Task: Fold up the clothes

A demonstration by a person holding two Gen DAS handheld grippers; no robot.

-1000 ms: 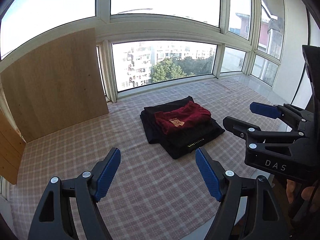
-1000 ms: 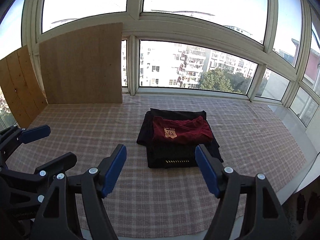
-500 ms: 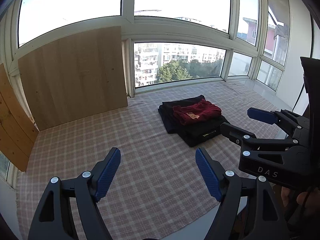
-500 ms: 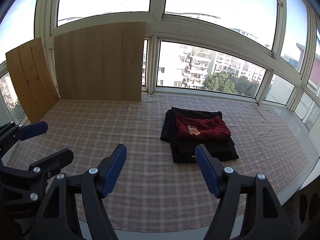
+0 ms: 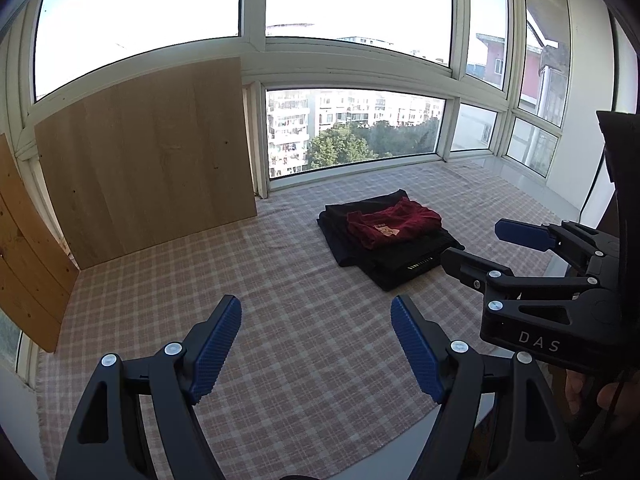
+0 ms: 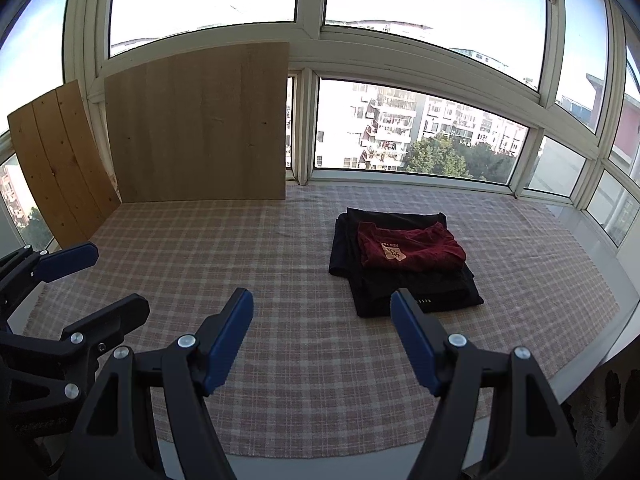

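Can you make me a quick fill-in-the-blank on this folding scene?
1. The dark red shirt lies on top of folded ____ clothes.
2. The left gripper and right gripper both have their jaws ____.
3. The pile rests on a ____ cloth.
4. Two ____ boards lean against the windows.

Missing words: black; open; checked; wooden

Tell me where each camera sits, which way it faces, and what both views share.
Left wrist: on the left gripper, facing the window; the right gripper and some of a hand show on the right.
Right wrist: on the right gripper, facing the same way; the left gripper shows on the left.
Shared: red shirt on black clothes, checked cloth, wooden boards.
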